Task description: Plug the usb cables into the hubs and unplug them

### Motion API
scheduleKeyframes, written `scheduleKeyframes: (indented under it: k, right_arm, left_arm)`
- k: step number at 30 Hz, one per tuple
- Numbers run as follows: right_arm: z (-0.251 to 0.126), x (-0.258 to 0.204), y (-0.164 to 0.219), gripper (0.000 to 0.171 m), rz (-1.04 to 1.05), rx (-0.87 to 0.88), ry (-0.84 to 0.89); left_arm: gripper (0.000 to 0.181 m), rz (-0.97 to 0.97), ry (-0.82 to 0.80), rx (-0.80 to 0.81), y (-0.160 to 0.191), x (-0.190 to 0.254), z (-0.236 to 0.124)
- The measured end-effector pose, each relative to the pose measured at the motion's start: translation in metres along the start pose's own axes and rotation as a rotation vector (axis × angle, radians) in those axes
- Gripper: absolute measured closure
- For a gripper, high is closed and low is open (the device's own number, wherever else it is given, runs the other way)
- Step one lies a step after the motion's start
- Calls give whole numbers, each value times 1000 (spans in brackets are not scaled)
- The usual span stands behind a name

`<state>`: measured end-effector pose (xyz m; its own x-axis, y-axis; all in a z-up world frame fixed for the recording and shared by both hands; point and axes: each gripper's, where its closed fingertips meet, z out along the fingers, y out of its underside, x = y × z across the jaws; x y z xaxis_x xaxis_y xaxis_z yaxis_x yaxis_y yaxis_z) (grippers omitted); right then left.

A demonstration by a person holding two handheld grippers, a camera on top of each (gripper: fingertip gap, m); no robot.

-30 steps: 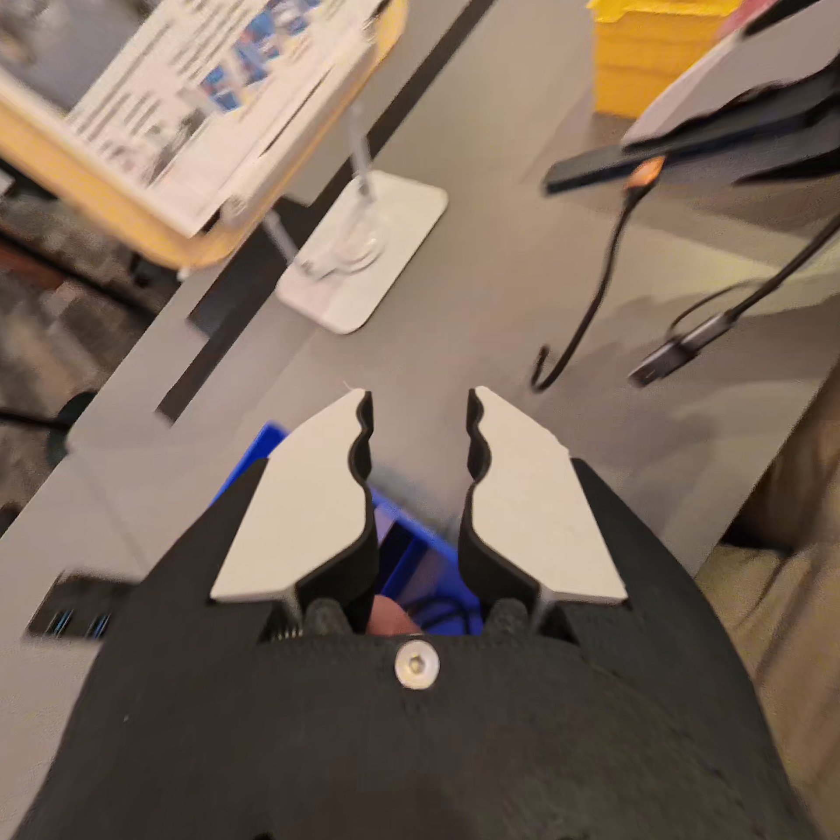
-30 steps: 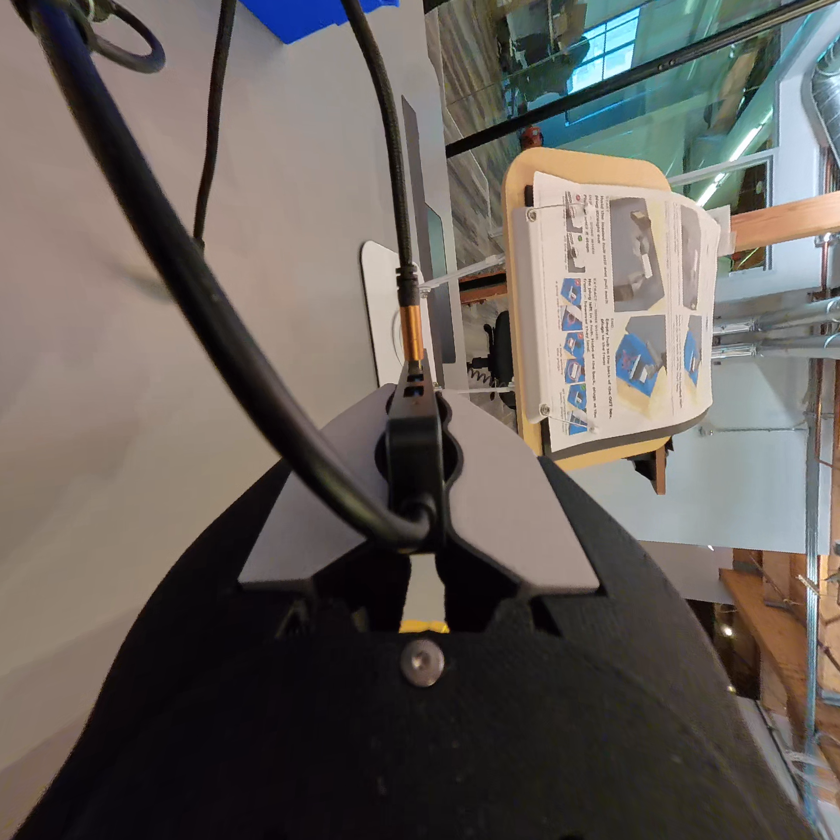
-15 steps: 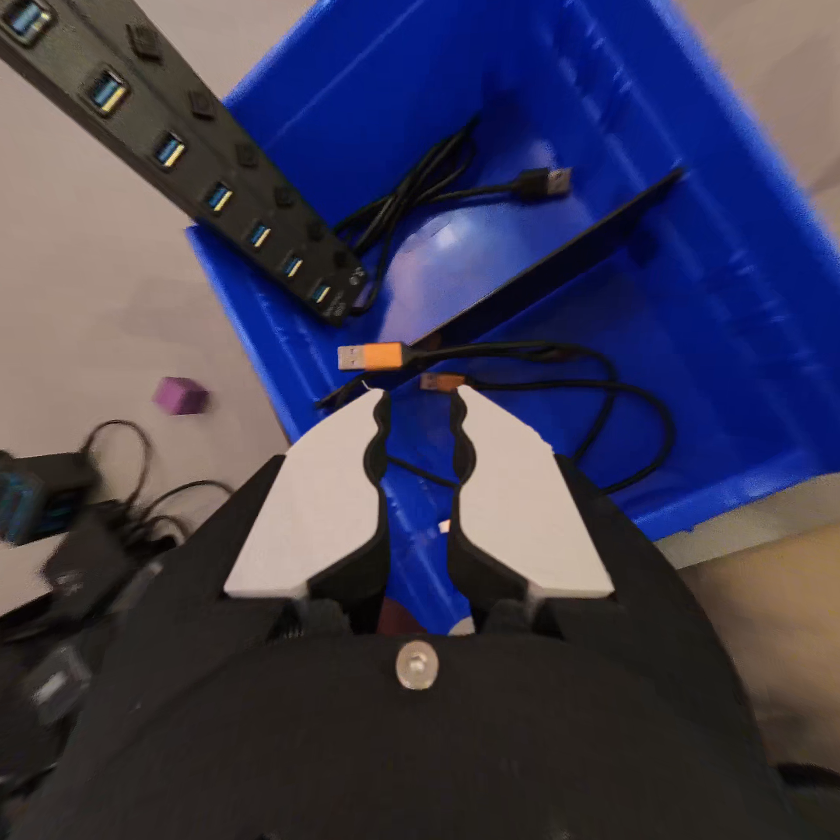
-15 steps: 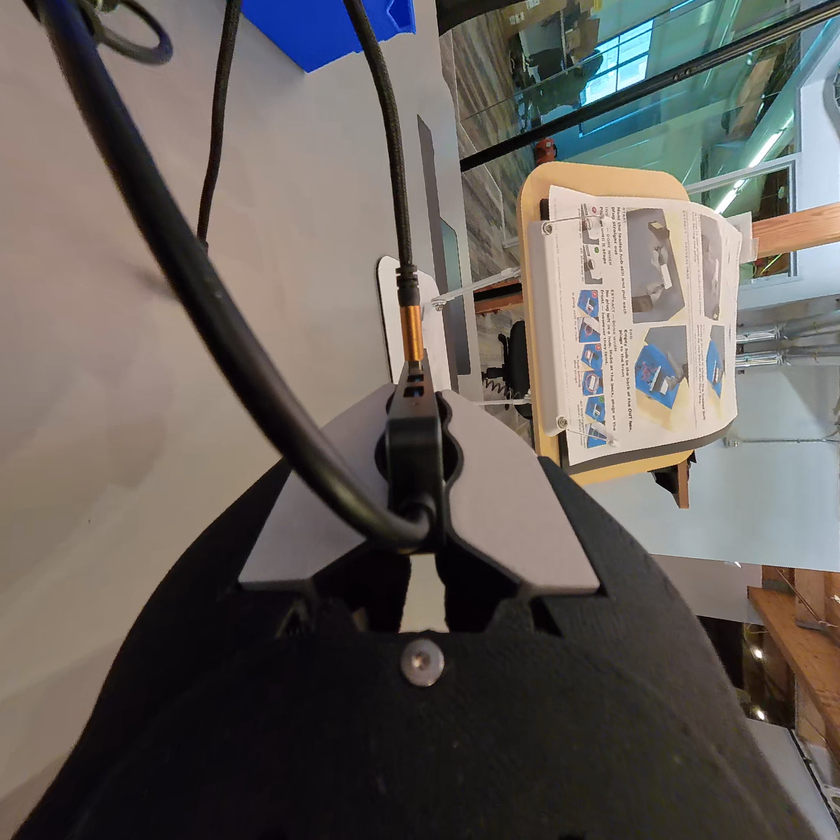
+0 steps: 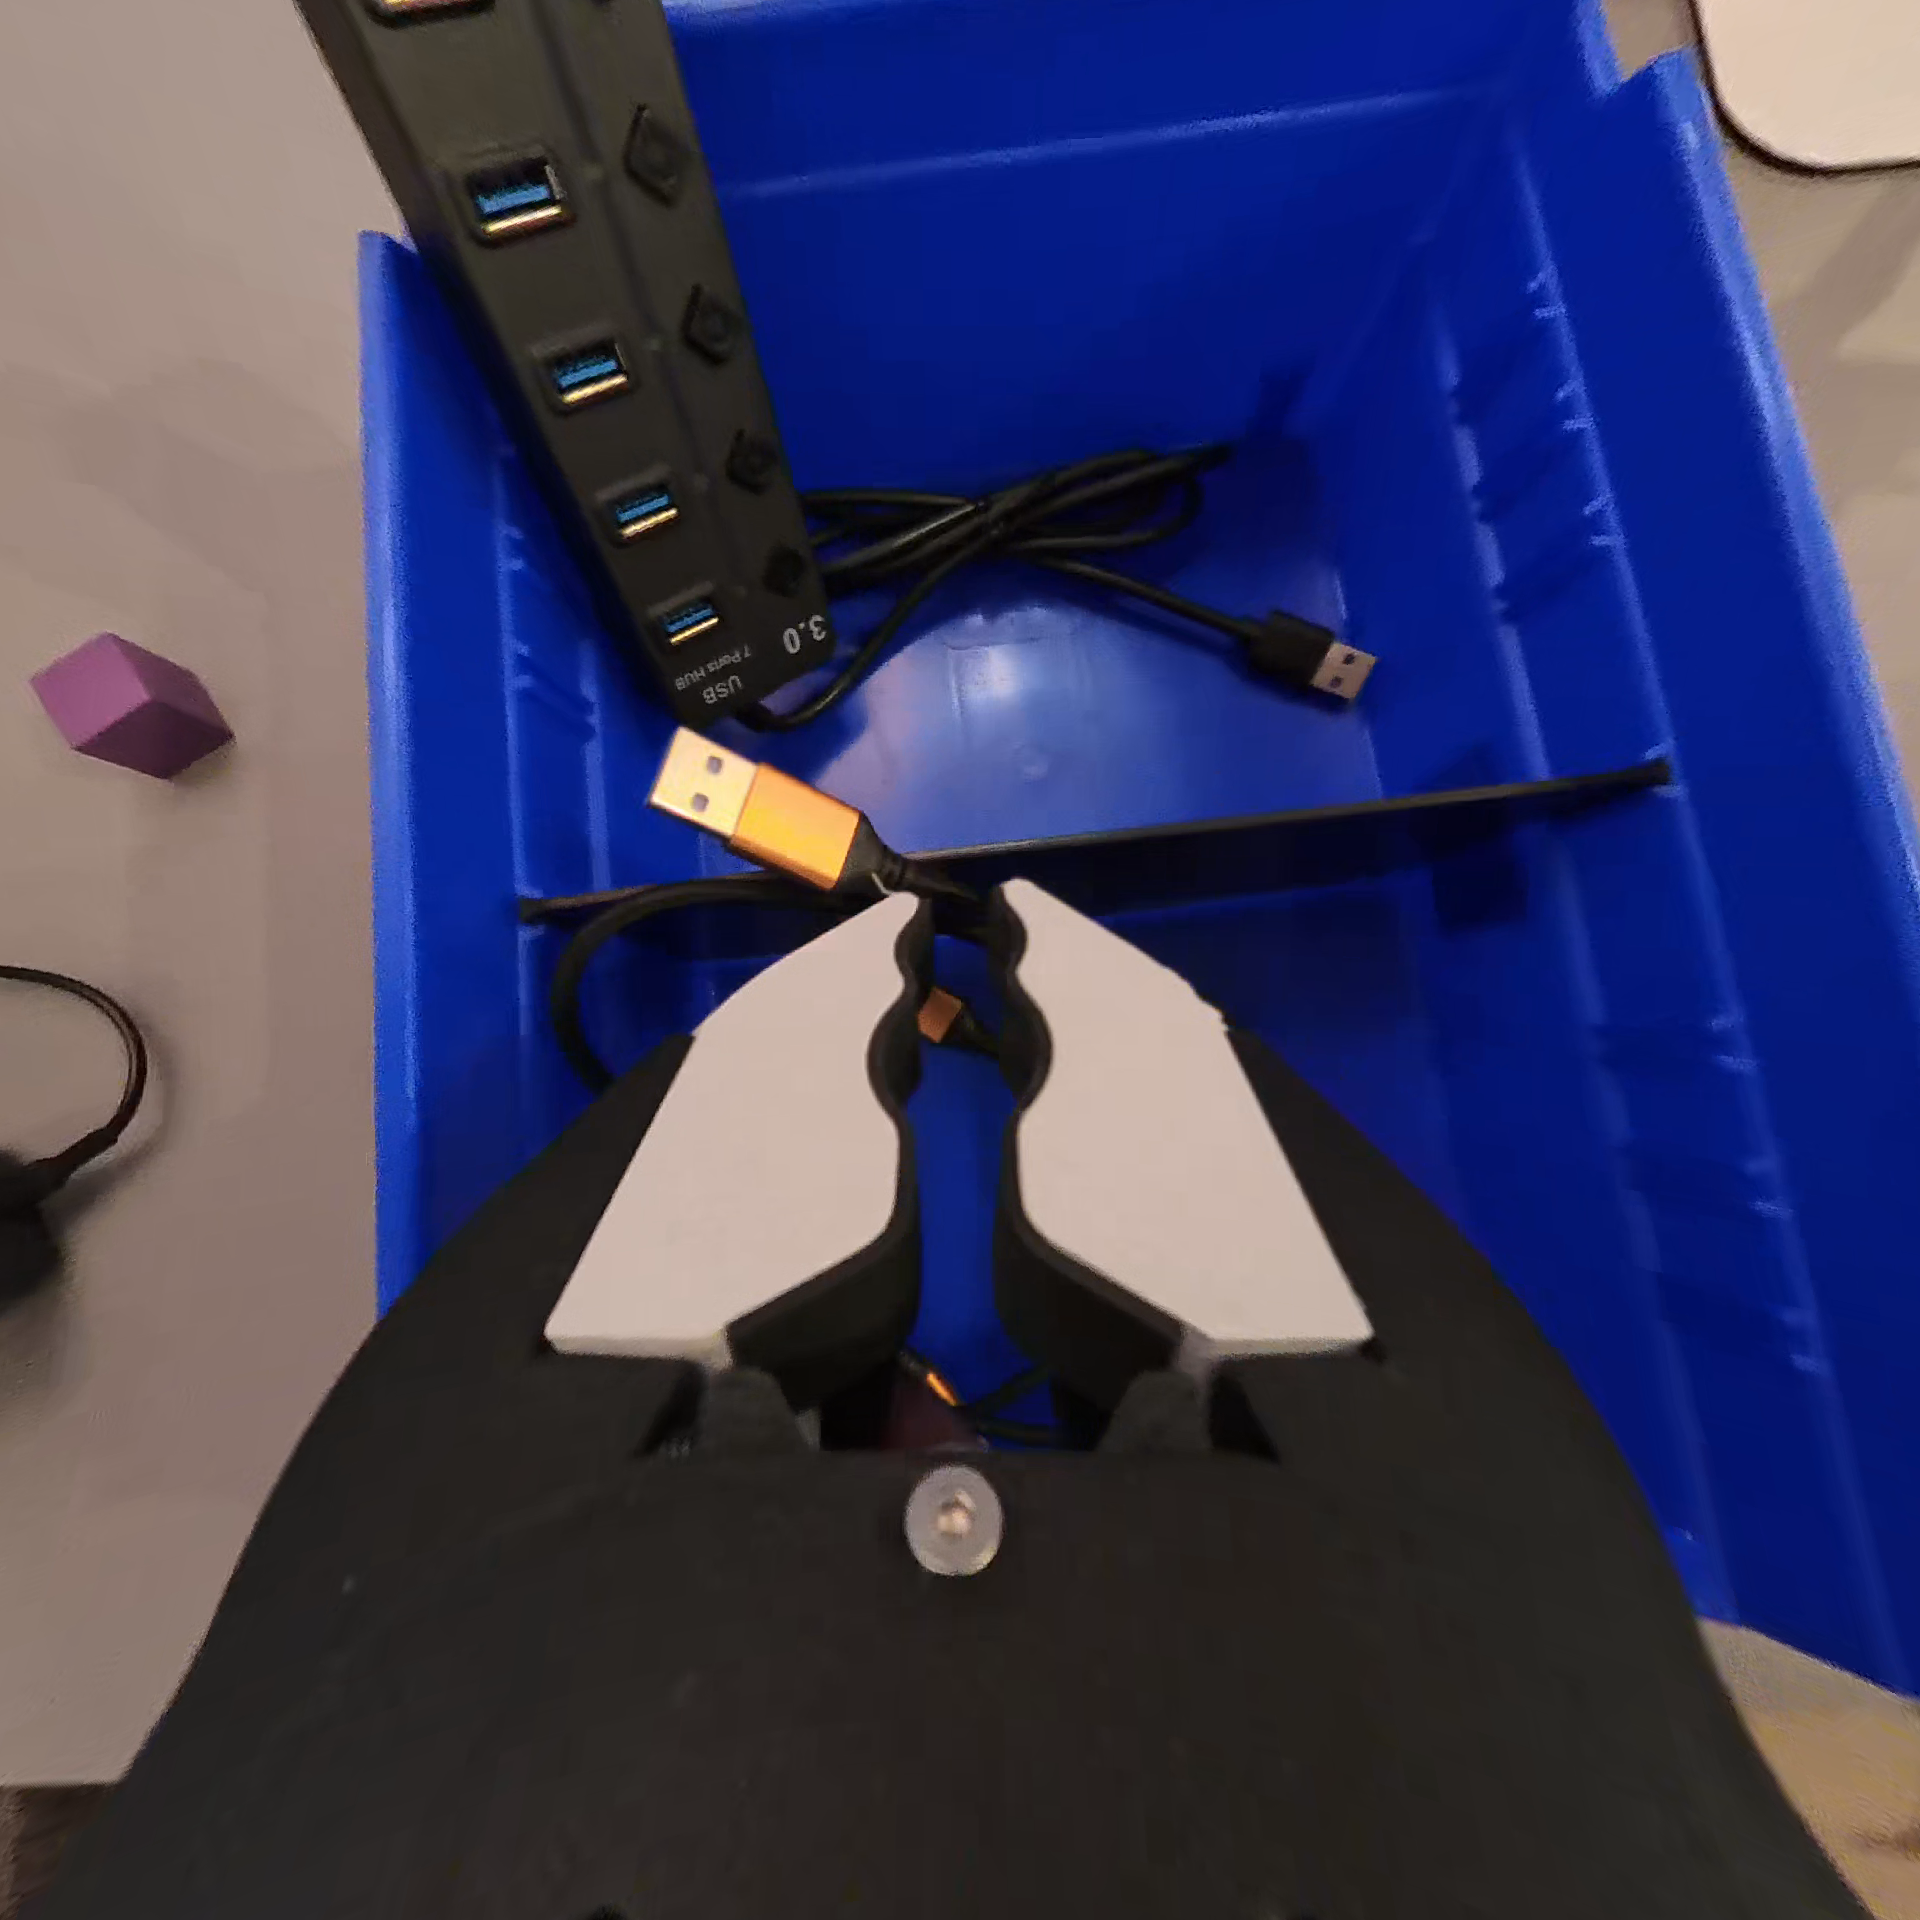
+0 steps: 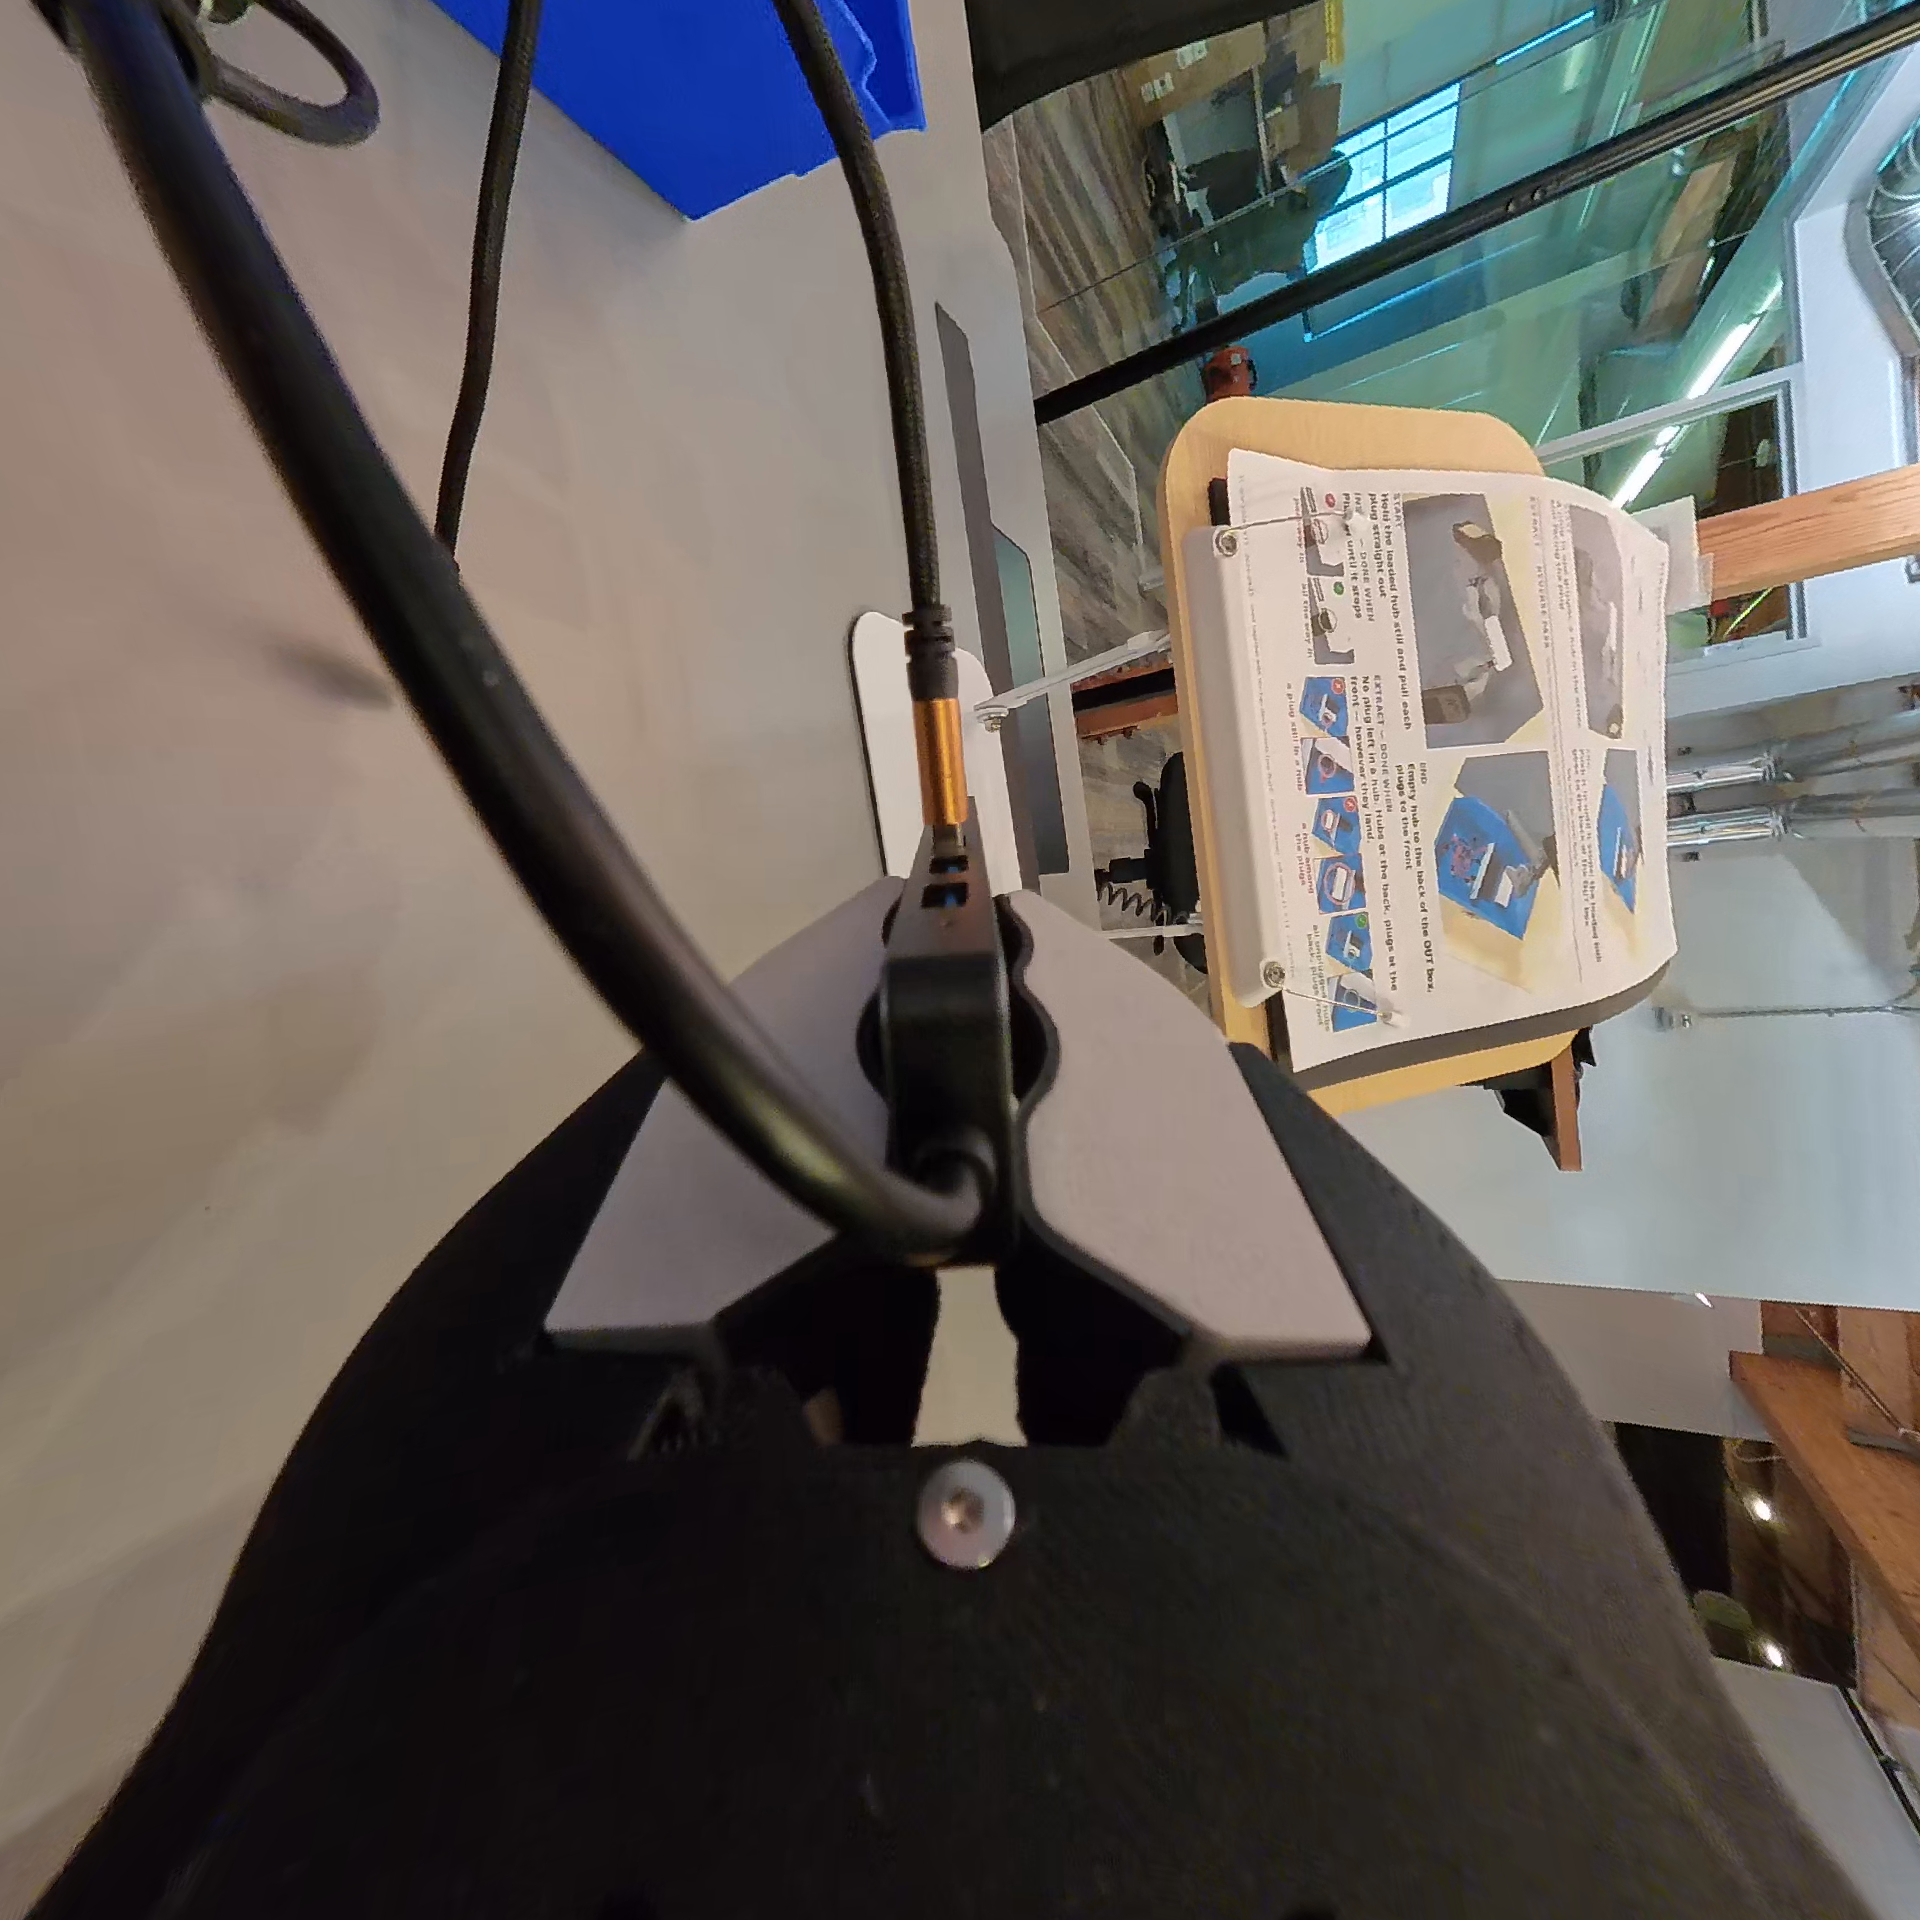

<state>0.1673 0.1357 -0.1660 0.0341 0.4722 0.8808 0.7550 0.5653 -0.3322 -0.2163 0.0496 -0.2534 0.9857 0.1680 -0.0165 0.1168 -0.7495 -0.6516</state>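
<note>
In the left wrist view my left gripper hangs over a blue bin. Its jaws are pinched on the thin black cable just behind an orange USB plug, which points up-left above the bin's black divider. A long black multi-port hub leans into the bin's left corner. Its own black cable and plug lie on the bin floor. My right gripper is shut on a small black hub. An orange-collared plug sits in the hub's far end.
A purple cube and dark cables lie on the grey table left of the bin. A thick black cable curves from the held hub. A paper-covered document stand with a white base stands behind, and the bin's corner shows. One gripper's finger ends stand about 40 cm off the other's.
My left gripper swung from the open table down into the blue bin, and its jaws narrowed onto the orange plug's cable. The right gripper kept its hold on the small hub and shifted only slightly.
</note>
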Motion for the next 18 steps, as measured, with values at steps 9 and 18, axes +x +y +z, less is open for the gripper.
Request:
scheduleKeyframes:
  k: [9, 18]
  right_arm:
    - [-1, 0, 0, 159, 10, 5, -2]
    - [1, -3, 0, 159, 14, 6, -16]
  left_arm:
    - [181, 72, -35, 102, -12, -1, -2]
    - [151, -79, 65, 70, -6, 5, -1]
